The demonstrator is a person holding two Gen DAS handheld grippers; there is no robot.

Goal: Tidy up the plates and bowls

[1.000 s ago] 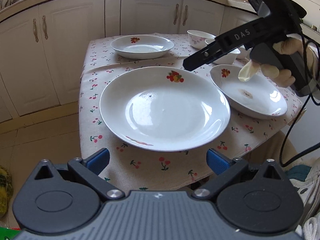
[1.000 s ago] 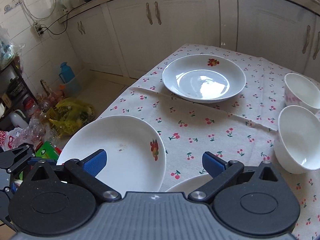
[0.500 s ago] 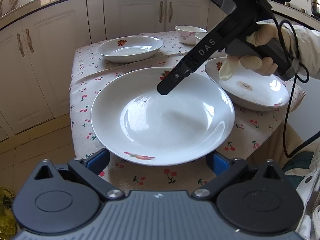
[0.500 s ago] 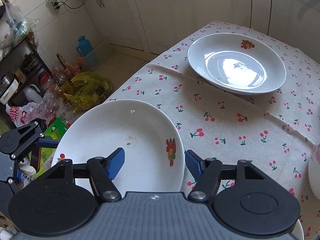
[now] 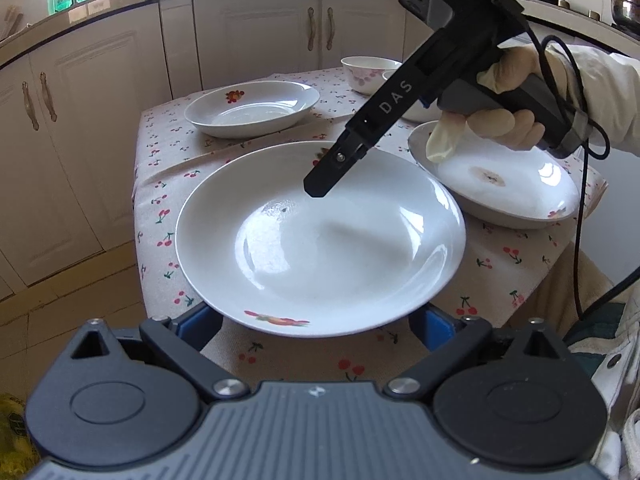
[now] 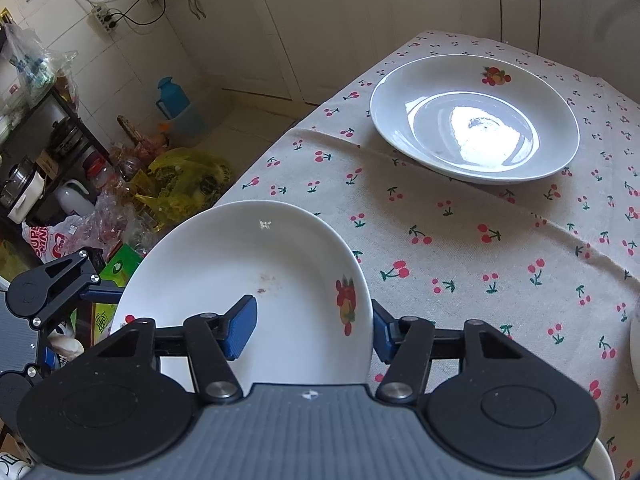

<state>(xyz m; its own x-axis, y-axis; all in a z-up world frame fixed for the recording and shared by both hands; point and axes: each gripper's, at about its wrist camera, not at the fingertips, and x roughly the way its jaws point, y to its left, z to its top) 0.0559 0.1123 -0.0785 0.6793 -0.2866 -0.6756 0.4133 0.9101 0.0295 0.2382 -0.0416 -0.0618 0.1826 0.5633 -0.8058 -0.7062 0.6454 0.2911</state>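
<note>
A large white plate (image 5: 320,240) with fruit prints sits at the near edge of the cherry-print table; it also shows in the right wrist view (image 6: 248,292). My left gripper (image 5: 316,324) is open, its blue pads under the plate's near rim on either side. My right gripper (image 6: 312,324) straddles the plate's far rim, one pad inside the plate and one outside, with a gap still showing; its finger (image 5: 340,160) hangs over the plate in the left wrist view. A second plate (image 5: 252,108) lies at the back, also seen in the right wrist view (image 6: 476,120). A third plate (image 5: 500,184) lies on the right.
Two white bowls (image 5: 368,72) stand at the table's far right, partly hidden by my right gripper. White cabinets (image 5: 100,120) line the wall behind. Bags, a blue thermos (image 6: 176,108) and a cluttered shelf (image 6: 36,152) stand on the floor left of the table.
My left gripper has moved in until its pads are under the large plate's near rim. My right gripper has come down over the plate's far rim and narrowed around it.
</note>
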